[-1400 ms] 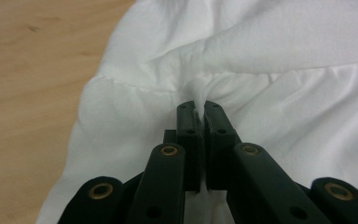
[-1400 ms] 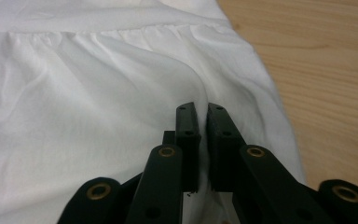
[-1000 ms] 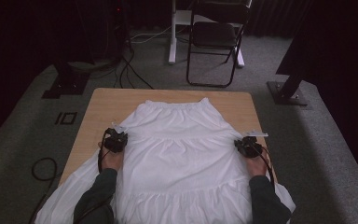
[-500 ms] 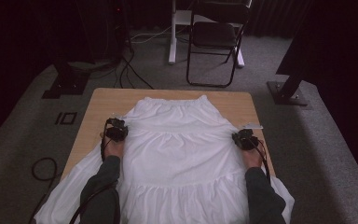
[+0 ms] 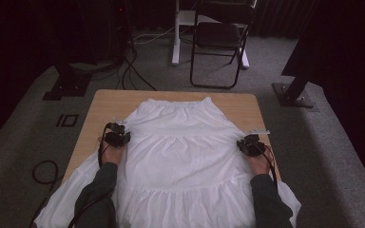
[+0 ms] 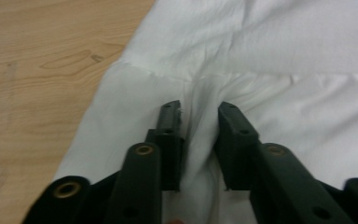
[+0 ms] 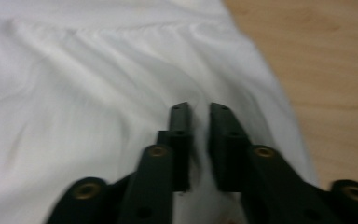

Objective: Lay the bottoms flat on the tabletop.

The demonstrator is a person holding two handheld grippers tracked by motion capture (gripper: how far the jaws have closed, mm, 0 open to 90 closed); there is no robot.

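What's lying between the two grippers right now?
White skirt fabric spans the stretch from left gripper to right gripper, with nothing on it, in the high view.

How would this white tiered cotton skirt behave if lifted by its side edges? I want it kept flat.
The white tiered cotton skirt probably sags in the middle: it looks thin and puckers between the left tongs. Its hem, overhanging the wooden table, would likely drag.

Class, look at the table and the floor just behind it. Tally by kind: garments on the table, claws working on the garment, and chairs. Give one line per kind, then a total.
White skirt: 1
Claws: 2, the left claw and the right claw, one at each side edge of the skirt
Black folding chair: 1
Total: 4
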